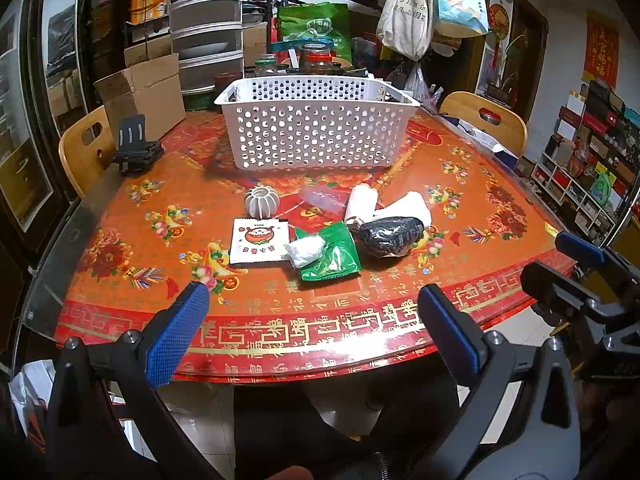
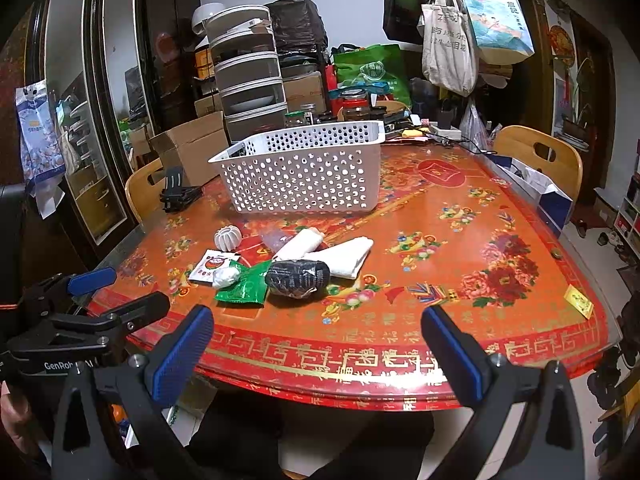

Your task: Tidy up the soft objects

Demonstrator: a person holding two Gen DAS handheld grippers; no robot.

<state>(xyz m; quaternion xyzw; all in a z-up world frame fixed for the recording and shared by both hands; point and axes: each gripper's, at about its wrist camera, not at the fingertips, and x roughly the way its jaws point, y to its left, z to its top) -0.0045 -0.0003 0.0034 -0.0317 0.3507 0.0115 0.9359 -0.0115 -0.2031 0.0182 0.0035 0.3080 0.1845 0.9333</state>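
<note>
Nearest me, my left gripper [image 1: 312,312] and right gripper [image 2: 318,340] both hang spread wide and empty above the near rim of the red table [image 1: 360,332]. Just past them the soft things lie clustered: a green packet [image 1: 330,254] under a white wad [image 1: 305,251], a black bundle [image 1: 390,236], and white rolled cloths [image 1: 404,206]. Farther back stands the white basket [image 1: 316,132].

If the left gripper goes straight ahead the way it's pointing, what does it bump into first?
Probably the green packet, with the small white bundle lying on it. The left gripper hangs open before the table edge; depth is hard to judge.
</note>
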